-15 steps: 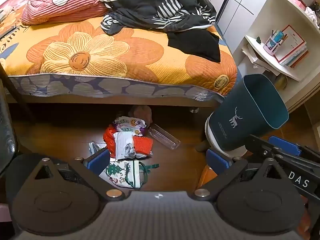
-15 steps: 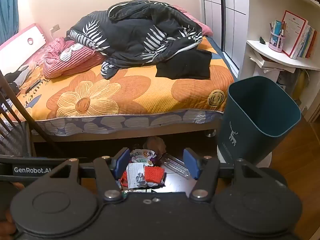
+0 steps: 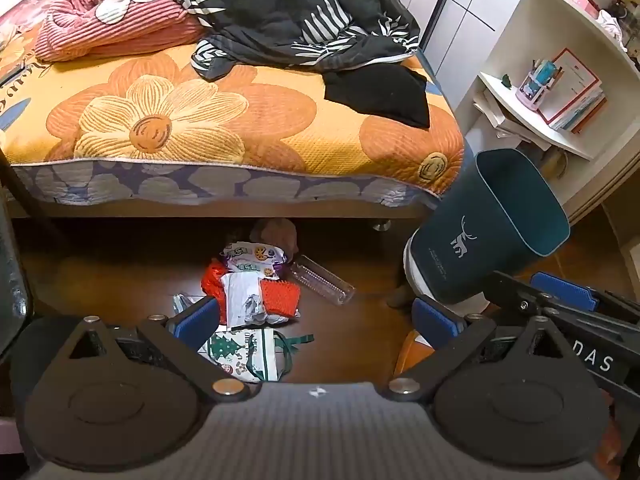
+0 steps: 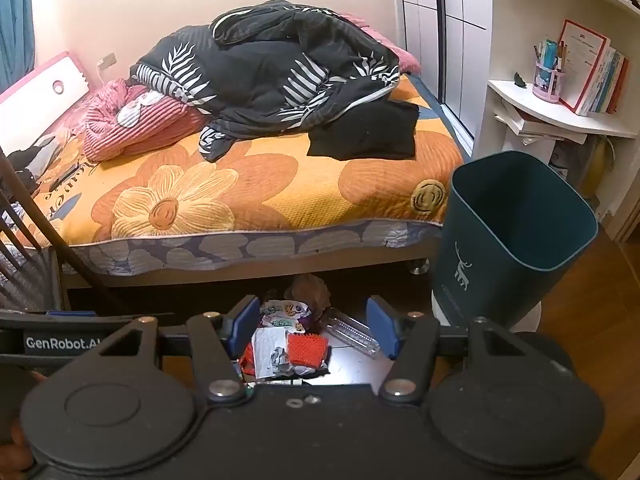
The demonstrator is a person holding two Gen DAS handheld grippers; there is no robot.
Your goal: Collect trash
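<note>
both tools, left tool [image 3: 316, 320] and right tool [image 4: 312, 326], spread, empty; trash pile [image 3: 252, 292] just ahead; teal bin [image 4: 516, 236] to the right; descend squarely onto one wrapper.

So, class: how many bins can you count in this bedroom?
1. The teal bin stands on the floor at the bed's right corner, right of the trash pile. Others may be hidden out of view.
</note>
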